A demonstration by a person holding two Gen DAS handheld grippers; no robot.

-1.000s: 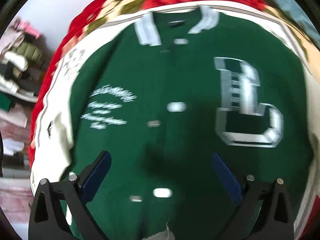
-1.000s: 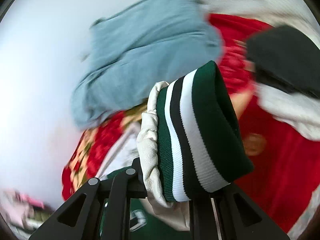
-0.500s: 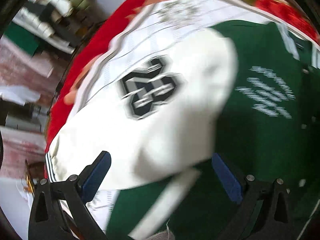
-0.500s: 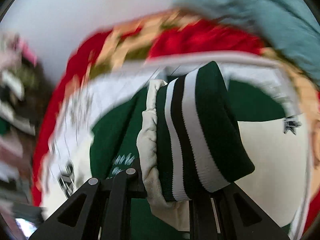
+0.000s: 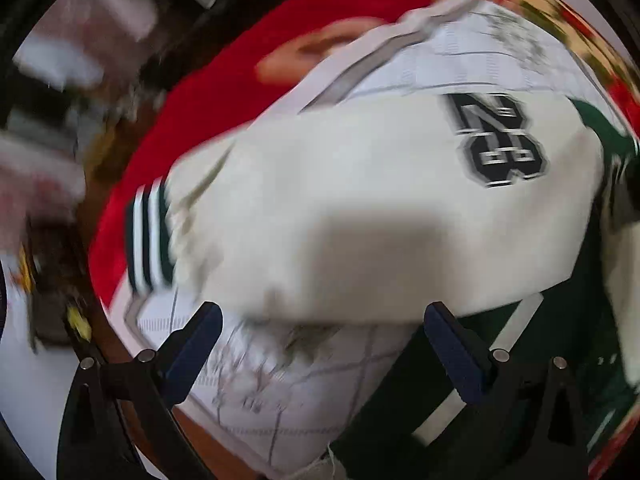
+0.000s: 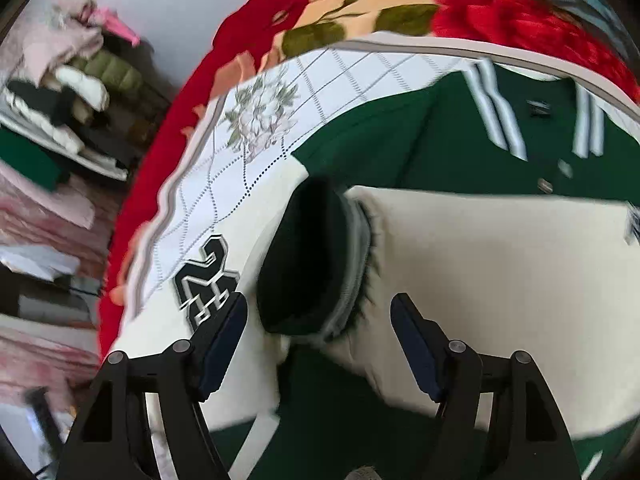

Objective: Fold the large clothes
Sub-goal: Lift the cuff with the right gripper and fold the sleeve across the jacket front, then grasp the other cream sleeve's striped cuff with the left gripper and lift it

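Bedroom: floral bedspread (image 6: 360, 20), heaped clothes (image 6: 68, 80)

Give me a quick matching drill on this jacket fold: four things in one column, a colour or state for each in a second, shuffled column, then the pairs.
Things:
1. right gripper
2. jacket body
3. sleeve with the number patch
4. blanket

Colours or states:
A. cream
B. red with roses
C. jaws opening, pads clear of the cuff
D. dark green

Pairs: 1-C, 2-D, 3-A, 4-B
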